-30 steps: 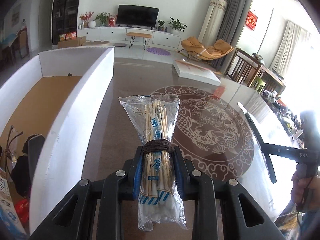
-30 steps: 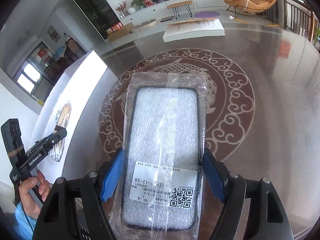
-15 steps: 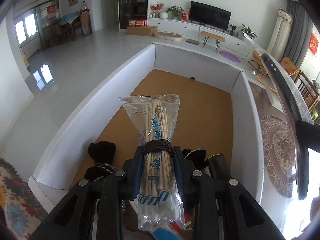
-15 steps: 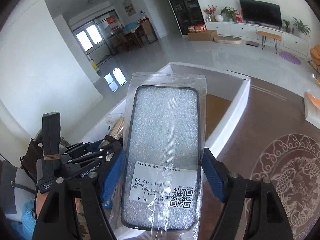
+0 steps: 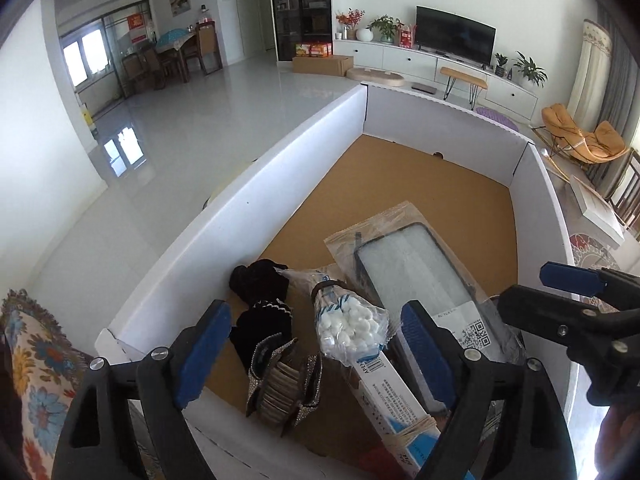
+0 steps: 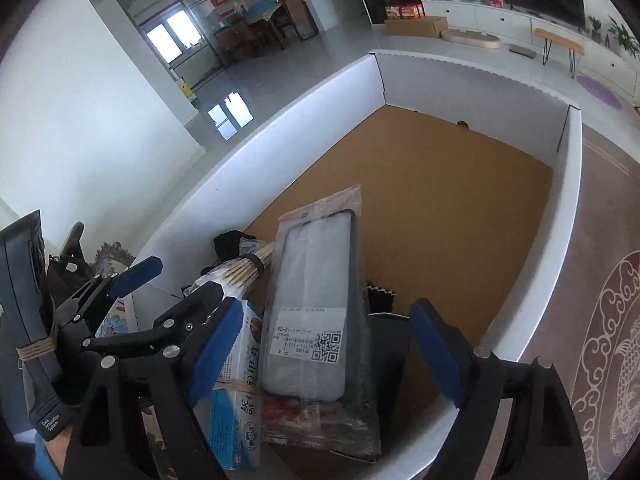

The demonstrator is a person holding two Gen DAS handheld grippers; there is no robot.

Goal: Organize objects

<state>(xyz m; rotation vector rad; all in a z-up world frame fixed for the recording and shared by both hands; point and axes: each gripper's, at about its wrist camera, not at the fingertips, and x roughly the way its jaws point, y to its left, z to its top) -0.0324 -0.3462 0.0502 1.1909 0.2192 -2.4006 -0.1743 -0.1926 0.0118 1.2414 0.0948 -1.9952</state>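
- Box [image 5: 256, 216]: white walls, tan cork-brown floor.
- Left gripper [image 5: 316, 344]: black frame, blue finger pads.
- Right gripper [image 6: 328, 344]: black frame, blue pads.
- Phone case pack [image 6: 316, 296]: clear bag, black rim, grey-white foam, white label with black QR code; near the box's near edge.
- Cotton swab bag [image 5: 348, 332]: clear, white tips, tan sticks, blue print.
- Carton [image 6: 236, 384]: white and blue, tan twine.
- Socks [image 5: 260, 284]: black, white zigzag trim, by the left wall.
- Table [image 6: 608, 344]: brown, pale swirl-and-dragon pattern.

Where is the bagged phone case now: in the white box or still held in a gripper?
In the box. The phone case lies free inside the white box, leaning on other packages; the right gripper stands open around it.
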